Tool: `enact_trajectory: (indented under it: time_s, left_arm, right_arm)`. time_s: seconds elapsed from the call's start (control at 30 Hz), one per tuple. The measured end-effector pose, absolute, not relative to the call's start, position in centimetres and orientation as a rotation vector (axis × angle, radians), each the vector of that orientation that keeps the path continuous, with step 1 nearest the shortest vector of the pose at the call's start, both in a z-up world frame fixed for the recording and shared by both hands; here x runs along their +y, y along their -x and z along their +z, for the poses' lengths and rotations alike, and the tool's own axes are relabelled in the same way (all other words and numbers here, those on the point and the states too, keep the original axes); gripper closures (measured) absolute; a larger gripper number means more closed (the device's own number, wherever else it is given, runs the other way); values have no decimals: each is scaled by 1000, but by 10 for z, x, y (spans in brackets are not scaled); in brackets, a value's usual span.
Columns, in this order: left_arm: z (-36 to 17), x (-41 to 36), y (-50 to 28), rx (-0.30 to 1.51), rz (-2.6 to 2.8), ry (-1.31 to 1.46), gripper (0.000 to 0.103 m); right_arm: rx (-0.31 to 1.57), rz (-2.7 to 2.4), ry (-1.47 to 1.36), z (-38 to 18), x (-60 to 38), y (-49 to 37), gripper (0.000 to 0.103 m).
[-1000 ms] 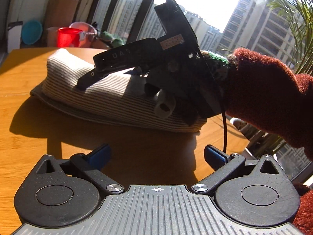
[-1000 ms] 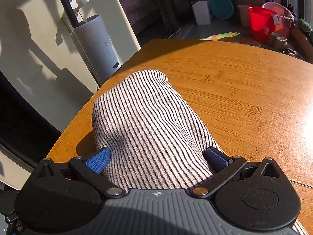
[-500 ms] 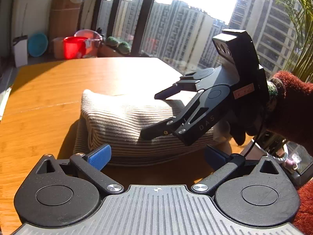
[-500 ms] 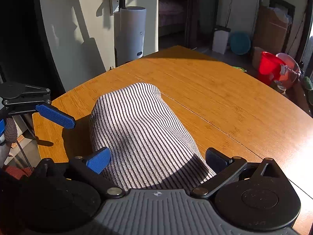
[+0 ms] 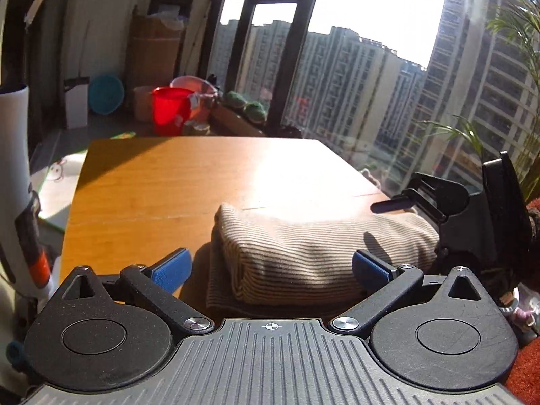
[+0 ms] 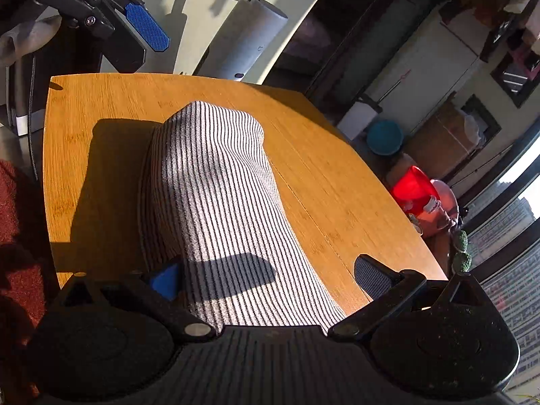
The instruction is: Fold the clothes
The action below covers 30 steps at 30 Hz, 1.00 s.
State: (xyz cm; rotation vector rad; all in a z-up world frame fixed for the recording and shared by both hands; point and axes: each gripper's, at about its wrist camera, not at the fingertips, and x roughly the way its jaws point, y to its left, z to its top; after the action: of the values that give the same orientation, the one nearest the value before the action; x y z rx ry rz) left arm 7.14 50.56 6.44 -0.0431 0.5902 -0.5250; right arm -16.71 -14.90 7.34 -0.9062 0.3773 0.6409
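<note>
The left claw stands with its blue-padded fingers spread wide and nothing between them; it hangs just off the near side of a folded, finely striped beige-and-dark knit garment, not touching it as far as the view shows. The right claw is likewise spread wide and grips nothing: its fingers straddle the near end of the same striped bundle, with the left pad close against the fabric's edge and the right pad over bare wood. From the left wrist view, this claw appears at the right end of the garment, black and angular, held by a hand in a rust-red fuzzy sleeve.

The garment lies as a plump, rolled-over fold on the orange-brown wooden worktop, near the edge closest to the person, with a flatter layer of the same cloth showing beneath it. Strong sunlight falls across it and casts dark shadows to one side.

Beyond the worktop, on the floor by the tall window, stand a red plastic bucket and a round teal basin. A white cylindrical appliance stands against the pale wall.
</note>
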Motion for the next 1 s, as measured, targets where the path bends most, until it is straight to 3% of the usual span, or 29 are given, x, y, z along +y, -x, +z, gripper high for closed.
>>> enact_trajectory:
  time_s: [0.07, 0.13, 0.23, 0.3, 0.47, 0.67, 0.83, 1.0]
  left_arm:
    - [58, 474, -86, 593, -575, 21, 0]
    - [41, 450, -107, 610, -619, -2, 0]
    - [19, 418, -126, 646, -676, -52, 0]
    - [6, 397, -139, 664, -690, -86, 0]
    - [-26, 345, -171, 630, -603, -164, 0]
    - [-53, 303, -175, 743, -511, -88, 0]
    - [-57, 253, -145, 795, -499, -39, 0]
    - [-55, 228, -85, 813, -485, -16, 0]
  right_arm:
    - [134, 318, 976, 96, -148, 148, 0]
    - [26, 164, 826, 123, -163, 138, 0]
    - [154, 307, 383, 144, -212, 130, 0]
    - [300, 396, 174, 122, -245, 122, 0]
    - [540, 436, -17, 39, -286, 113, 0]
    - [680, 493, -361, -9, -297, 91, 0]
    - [684, 468, -429, -12, -295, 88, 0]
    - [712, 590, -270, -8, -276, 113, 0]
